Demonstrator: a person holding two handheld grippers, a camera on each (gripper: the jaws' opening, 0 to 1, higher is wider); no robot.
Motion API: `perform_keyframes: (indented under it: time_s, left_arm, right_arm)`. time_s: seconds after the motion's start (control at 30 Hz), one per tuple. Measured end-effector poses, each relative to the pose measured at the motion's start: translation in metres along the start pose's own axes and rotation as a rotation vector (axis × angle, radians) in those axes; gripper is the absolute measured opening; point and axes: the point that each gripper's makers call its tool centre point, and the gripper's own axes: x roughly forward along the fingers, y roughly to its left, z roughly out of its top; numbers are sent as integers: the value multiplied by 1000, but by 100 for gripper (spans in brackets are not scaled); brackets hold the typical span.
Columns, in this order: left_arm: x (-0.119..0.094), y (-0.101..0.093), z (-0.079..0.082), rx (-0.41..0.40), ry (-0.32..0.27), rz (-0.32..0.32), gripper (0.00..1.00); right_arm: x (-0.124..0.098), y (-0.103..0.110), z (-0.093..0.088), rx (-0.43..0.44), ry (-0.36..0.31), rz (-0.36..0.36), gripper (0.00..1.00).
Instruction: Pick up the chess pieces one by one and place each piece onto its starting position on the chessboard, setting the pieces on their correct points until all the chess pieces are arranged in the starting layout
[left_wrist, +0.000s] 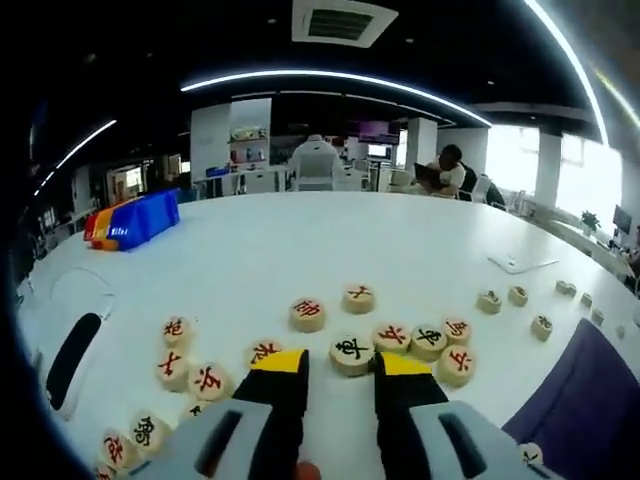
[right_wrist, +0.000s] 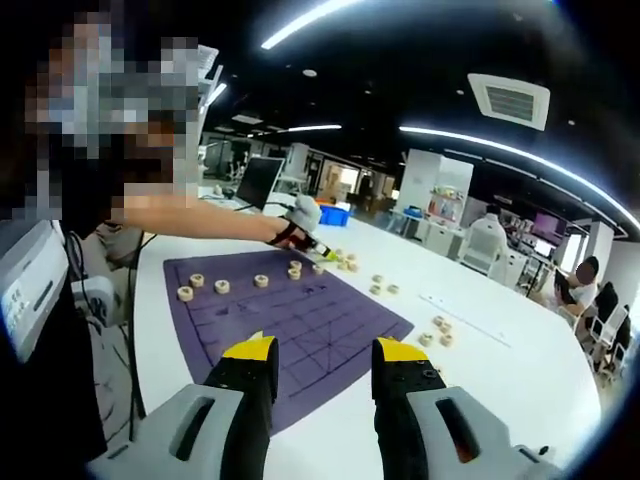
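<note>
**Me:** Chess pieces (left_wrist: 352, 353) first. In the left gripper view they lie scattered flat on the white bench (left_wrist: 300, 240), and one round disc with a dark character sits straight ahead of my left gripper (left_wrist: 341, 364), right at the gap between the two yellow-tipped fingers (left_wrist: 283, 362). Those fingers are spread and hold nothing.

**Partner:** Which way does it lie from the tips?

**Me:** Dead ahead, nearly between them, a touch toward the right finger. It's a disc, so no long axis to line up with. Red-marked discs crowd it close on both sides, and I'd judge that the risk: closing could nudge a neighbour.

**Partner:** And your right side?

**Me:** The right gripper (right_wrist: 316, 348) hangs over the near edge of the purple board (right_wrist: 300, 325), its fingers spread too, empty. A few pieces (right_wrist: 222, 286) already stand in a row along the board's far-left edge, and two more sit near its far corner. The loose heap lies past that corner, well apart from my right fingers.

**Partner:** So the left does the pick.

**Me:** I'd say so. The left is the nearer one by far; in the right gripper view I can see that arm (right_wrist: 200, 218) stretched out over the heap. A short push forward, then close, should do it.
</note>
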Motion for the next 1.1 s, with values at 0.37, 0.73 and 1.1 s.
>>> perform_keyframes:
  time_s: [0.37,0.73,1.1]
  left_arm:
    - [-38,-19,5,89,-23,-52,19]
    - [-118,-14,13,169,-60,-113,19]
    - [-129,21,-35,159,26,-77,19]
  right_arm:
    - [-1,-1,-1,2,4,2,38]
    - [-3,8,8,-22,-7,16,38]
    - [-3,10,10,-30,-11,16,38]
